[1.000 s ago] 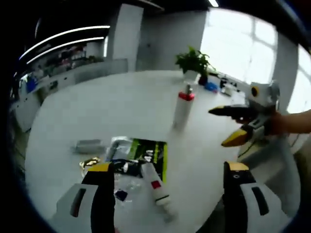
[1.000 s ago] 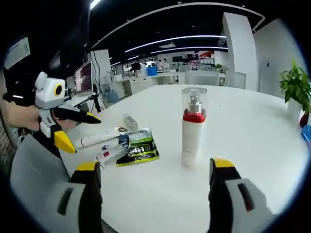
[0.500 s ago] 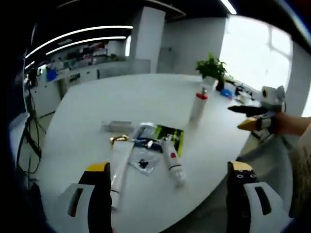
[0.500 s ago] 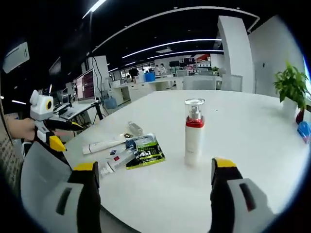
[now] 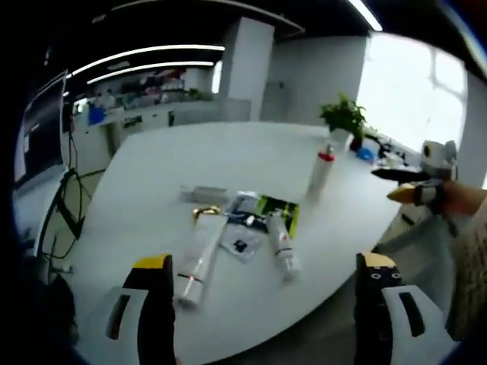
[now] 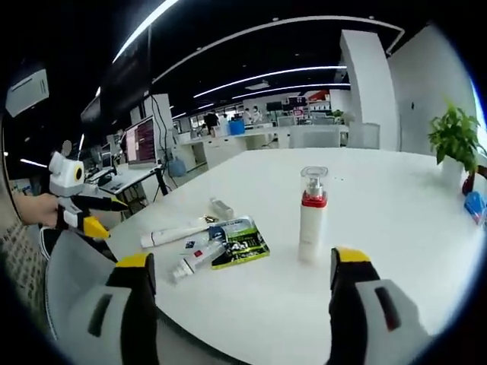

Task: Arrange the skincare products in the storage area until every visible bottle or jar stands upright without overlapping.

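- A big round white table (image 5: 144,205) takes up the middle of the room.
- A green plant (image 5: 345,116) in a pot stands at the far side of the table.
- Behind the plant is a big bright window (image 5: 415,99) with lots of daylight coming in.
- A thick white pillar (image 5: 245,68) goes up to the dark ceiling.
- Long thin white lights (image 6: 266,74) curve across the ceiling.
- Far back there are white desks (image 6: 243,137) and shelves with small things on them.
- A computer screen (image 6: 142,141) glows on a desk to one side.
- A small blue thing (image 6: 474,205) lies near the table's edge by the plant; it is too blurry to tell what.
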Demonstrator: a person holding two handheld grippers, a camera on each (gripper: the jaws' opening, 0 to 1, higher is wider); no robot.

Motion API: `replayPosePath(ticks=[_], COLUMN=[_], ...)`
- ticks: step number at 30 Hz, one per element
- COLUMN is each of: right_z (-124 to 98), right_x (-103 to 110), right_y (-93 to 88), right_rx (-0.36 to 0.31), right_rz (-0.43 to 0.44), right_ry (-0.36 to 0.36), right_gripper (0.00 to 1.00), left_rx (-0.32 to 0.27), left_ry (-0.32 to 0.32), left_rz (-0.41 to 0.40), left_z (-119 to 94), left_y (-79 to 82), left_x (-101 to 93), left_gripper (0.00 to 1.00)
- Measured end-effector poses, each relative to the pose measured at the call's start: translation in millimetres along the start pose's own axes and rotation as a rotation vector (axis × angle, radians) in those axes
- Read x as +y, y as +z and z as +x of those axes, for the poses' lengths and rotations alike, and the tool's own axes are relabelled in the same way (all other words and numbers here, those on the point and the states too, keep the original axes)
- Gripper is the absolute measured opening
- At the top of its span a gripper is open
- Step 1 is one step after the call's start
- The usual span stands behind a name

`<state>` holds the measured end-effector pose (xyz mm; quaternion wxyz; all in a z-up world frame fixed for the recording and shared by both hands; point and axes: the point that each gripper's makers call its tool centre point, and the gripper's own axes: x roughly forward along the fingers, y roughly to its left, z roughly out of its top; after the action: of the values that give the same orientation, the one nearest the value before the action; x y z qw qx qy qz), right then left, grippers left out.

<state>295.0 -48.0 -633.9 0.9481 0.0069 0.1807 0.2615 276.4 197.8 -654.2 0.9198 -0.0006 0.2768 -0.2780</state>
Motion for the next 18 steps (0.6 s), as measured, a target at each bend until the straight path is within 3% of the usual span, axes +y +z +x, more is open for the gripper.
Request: replayPosePath(ticks=[18], right_z=[2.1], right_x=[3.6], right_y=[-8.5], right_rx=[0.026], right_rz=[-0.033], right_ry=[0.008], right_gripper=[0.93], left_rx=[0.017], left_ry=[0.011], left_rz=[0.019], left_z=[0.3], left_y=[-0.9], left_x=[-1.1], left_gripper=[0.97])
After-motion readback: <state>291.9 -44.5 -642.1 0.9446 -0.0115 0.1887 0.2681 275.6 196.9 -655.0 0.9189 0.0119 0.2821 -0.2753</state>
